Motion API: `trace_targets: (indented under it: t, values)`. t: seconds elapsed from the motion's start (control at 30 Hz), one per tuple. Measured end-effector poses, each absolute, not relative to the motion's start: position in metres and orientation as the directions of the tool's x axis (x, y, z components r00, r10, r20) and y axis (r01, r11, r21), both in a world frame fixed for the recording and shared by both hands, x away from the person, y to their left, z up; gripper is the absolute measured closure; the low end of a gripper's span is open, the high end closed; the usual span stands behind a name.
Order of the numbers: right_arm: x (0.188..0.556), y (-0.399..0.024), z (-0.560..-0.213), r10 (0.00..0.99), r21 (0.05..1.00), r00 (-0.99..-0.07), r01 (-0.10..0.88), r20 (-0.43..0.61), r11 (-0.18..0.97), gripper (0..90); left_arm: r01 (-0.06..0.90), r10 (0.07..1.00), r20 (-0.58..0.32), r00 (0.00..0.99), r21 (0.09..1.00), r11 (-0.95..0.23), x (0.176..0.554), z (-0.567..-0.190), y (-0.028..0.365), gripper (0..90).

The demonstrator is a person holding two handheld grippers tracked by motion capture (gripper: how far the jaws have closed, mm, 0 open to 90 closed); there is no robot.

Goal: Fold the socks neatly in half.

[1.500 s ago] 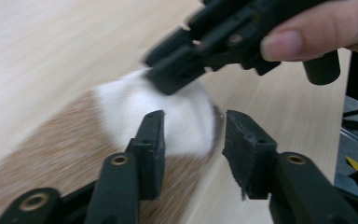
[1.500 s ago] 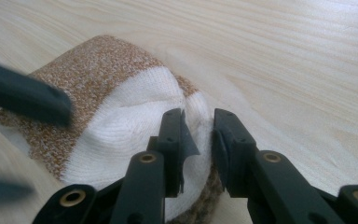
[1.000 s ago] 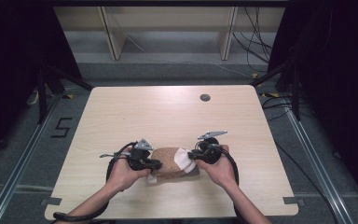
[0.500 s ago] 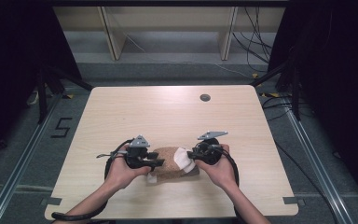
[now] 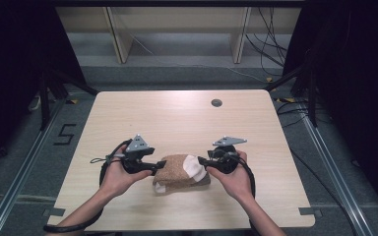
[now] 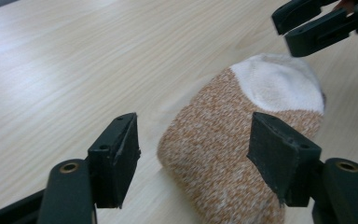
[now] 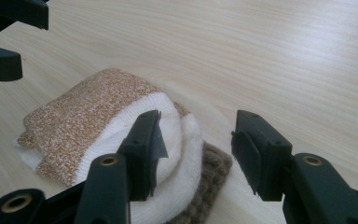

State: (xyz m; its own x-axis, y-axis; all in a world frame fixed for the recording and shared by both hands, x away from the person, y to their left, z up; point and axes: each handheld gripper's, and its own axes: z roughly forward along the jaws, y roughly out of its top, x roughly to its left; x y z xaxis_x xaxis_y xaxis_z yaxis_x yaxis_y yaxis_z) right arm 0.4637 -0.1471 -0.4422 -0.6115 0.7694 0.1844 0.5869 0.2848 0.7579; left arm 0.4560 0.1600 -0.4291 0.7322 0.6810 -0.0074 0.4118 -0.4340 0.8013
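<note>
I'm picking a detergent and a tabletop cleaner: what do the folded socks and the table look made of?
The folded orange-and-white speckled socks look like soft knit fabric, perhaps cotton or wool blend: fuzzy, marled loops, matte white toe patch. The pale rectangular table looks like wood-grain laminate or veneer: straight printed-looking grain, smooth, slightly glossy sheen.

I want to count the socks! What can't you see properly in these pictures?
- Sock bundle: high view, too small to count the folded layers.
- Its near end: left gripper view, cut off by the bottom edge, behind the left gripper jaws.
- Brown knit piece underneath: right gripper view, mostly covered by the white sock and the right gripper.
</note>
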Motion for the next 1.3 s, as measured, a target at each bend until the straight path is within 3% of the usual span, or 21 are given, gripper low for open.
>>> trace_targets:
  t: [0.1,0.67,0.83,1.3]
  values:
    - [0.461,-0.152,-0.441,0.771,0.755,-0.608,0.591,0.186,0.284,50.1,0.402,0.69,0.017,0.724,0.803,-0.441,0.454,-0.427,0.17,30.4]
    - [0.452,-0.181,-0.441,0.802,0.767,-0.572,0.589,0.173,0.255,46.8,0.434,0.762,-0.03,0.647,0.836,-0.336,0.442,-0.429,0.214,28.8]
    - [0.449,-0.192,-0.439,0.815,0.773,-0.564,0.574,0.134,0.27,45.3,0.438,0.779,-0.048,0.625,0.847,-0.299,0.439,-0.435,0.222,28.8]
    - [0.438,-0.223,-0.448,0.842,0.775,-0.517,0.592,0.154,0.221,42.5,0.477,0.819,-0.069,0.569,0.839,-0.261,0.434,-0.456,0.242,29.2]
